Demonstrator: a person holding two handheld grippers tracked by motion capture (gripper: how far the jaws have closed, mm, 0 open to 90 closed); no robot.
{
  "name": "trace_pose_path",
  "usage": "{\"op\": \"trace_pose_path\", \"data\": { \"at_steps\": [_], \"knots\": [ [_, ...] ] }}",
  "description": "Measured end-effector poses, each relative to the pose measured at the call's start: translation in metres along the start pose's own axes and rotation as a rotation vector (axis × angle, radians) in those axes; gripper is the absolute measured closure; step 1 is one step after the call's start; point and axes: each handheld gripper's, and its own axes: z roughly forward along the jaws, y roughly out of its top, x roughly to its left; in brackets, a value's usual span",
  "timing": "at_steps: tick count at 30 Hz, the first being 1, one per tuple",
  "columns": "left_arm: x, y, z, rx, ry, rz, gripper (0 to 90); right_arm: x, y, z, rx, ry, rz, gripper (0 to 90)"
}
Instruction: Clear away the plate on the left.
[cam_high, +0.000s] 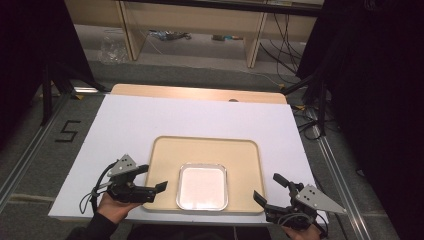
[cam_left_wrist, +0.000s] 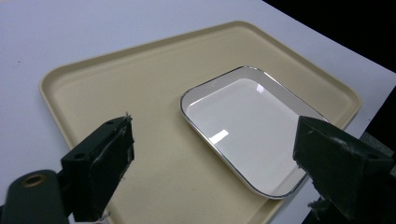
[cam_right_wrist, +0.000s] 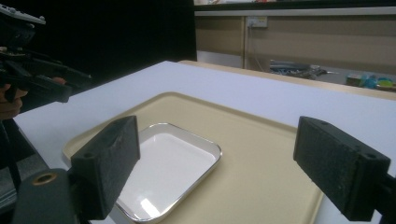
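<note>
A beige tray (cam_high: 205, 147) lies on the white table top, near its front edge. In the tray's front middle sits a shallow white dish (cam_high: 202, 186) with a silver rim, and nothing is in it. My left gripper (cam_high: 152, 178) hovers open at the tray's front left corner, pointing right. At the front right corner my right gripper (cam_high: 267, 188) is open too, pointing left and away. In the left gripper view the open left gripper (cam_left_wrist: 215, 140) frames the dish (cam_left_wrist: 247, 126) and tray (cam_left_wrist: 140, 93). The right gripper (cam_right_wrist: 219, 144) also looks over the dish (cam_right_wrist: 168, 168), tray (cam_right_wrist: 261, 158) and left gripper (cam_right_wrist: 42, 79).
The white table top (cam_high: 140, 115) has bare room behind and beside the tray. A wooden strip (cam_high: 200, 93) runs along its far edge. Beyond stand wooden shelf frames (cam_high: 252, 35) with cables on the floor. Black stand legs (cam_high: 47, 95) flank the table, and a "5" (cam_high: 66, 131) marks the floor at left.
</note>
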Motion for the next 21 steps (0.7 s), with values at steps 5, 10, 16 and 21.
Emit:
{"op": "trace_pose_path", "data": {
  "at_steps": [5,10,16,21],
  "knots": [
    [0.000,-0.002,-0.006,-0.024,0.014,-0.009,11.8,0.000,0.000,0.000,0.013,0.000,-0.006,15.4],
    [-0.003,-0.003,-0.011,-0.056,0.019,0.000,12.4,0.000,0.000,0.000,0.012,-0.004,-0.002,15.4],
    [-0.004,-0.005,-0.020,-0.092,0.026,0.022,13.5,0.001,0.000,-0.001,0.018,-0.006,0.010,15.4],
    [-0.005,-0.007,-0.024,-0.109,0.032,0.002,13.7,0.001,0.000,0.000,0.010,-0.003,0.000,15.4]
  ]
}}
